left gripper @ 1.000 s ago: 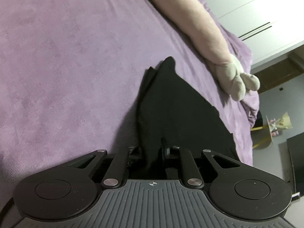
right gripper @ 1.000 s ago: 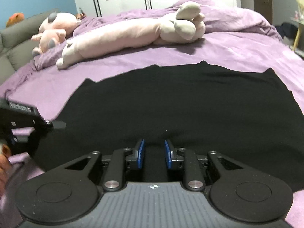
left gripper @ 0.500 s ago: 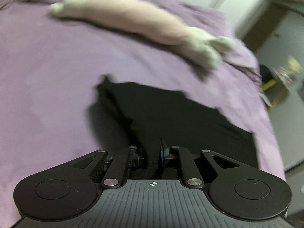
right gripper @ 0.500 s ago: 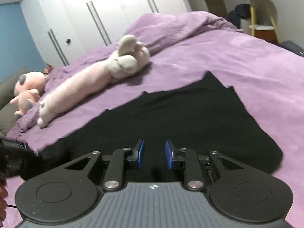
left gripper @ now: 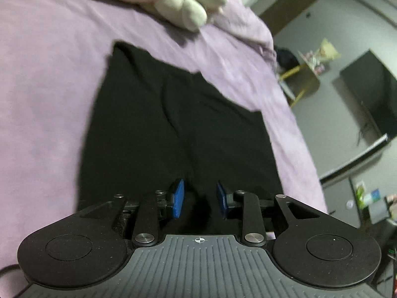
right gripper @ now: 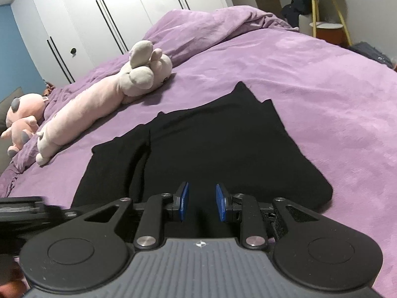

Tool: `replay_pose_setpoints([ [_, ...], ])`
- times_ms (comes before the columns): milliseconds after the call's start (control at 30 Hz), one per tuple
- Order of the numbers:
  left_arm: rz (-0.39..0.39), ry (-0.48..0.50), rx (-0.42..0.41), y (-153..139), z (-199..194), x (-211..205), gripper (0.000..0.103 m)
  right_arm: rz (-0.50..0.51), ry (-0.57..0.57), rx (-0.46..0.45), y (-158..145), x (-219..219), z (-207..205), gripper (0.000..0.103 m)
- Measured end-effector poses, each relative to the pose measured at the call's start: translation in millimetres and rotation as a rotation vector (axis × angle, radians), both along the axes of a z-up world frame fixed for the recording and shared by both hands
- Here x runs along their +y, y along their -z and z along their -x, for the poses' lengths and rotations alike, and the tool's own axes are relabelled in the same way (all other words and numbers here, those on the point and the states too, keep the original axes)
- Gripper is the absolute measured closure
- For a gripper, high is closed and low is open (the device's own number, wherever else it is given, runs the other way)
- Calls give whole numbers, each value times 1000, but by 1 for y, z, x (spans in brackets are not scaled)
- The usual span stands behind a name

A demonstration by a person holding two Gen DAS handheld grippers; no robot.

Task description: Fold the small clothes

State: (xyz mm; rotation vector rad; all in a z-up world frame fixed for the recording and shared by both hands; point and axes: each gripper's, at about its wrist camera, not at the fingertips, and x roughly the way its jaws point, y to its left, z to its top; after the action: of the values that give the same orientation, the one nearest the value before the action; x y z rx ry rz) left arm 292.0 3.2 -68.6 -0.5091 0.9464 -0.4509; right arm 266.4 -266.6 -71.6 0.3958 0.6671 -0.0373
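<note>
Black cloth [left gripper: 173, 124] lay folded on bed [left gripper: 44, 87], long axis running ahead of both jaws. Left gripper [left gripper: 199, 200] jaws opening, no pinch; right gripper [right gripper: 202, 202] jaws apart over near edge.

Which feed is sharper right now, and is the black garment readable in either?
Left wrist view: motion blur smears the long plush toy and the black garment's edges; fisheye bends the room walls. Right wrist view: crisper; the garment is a near-featureless dark mass, with only one fold crease visible; dim, even indoor light and soft shadows on the purple blanket.
</note>
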Motion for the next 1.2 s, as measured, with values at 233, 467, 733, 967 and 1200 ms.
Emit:
replay_pose_setpoints([
  [233,-171,-154,-32,3,11,25,72,-147,-176,47,2,25,-12,63],
  [467,33,-80,25,21,12,29,68,-226,-245,131,19,31,-17,63],
  [733,-116,-219,-50,9,26,53,65,-347,-215,104,13,14,-19,63],
  [967,4,-166,15,28,13,51,55,-413,-214,110,15,12,-30,56],
  [1200,48,-242,14,24,18,78,51,-420,-239,142,20,13,-57,50],
])
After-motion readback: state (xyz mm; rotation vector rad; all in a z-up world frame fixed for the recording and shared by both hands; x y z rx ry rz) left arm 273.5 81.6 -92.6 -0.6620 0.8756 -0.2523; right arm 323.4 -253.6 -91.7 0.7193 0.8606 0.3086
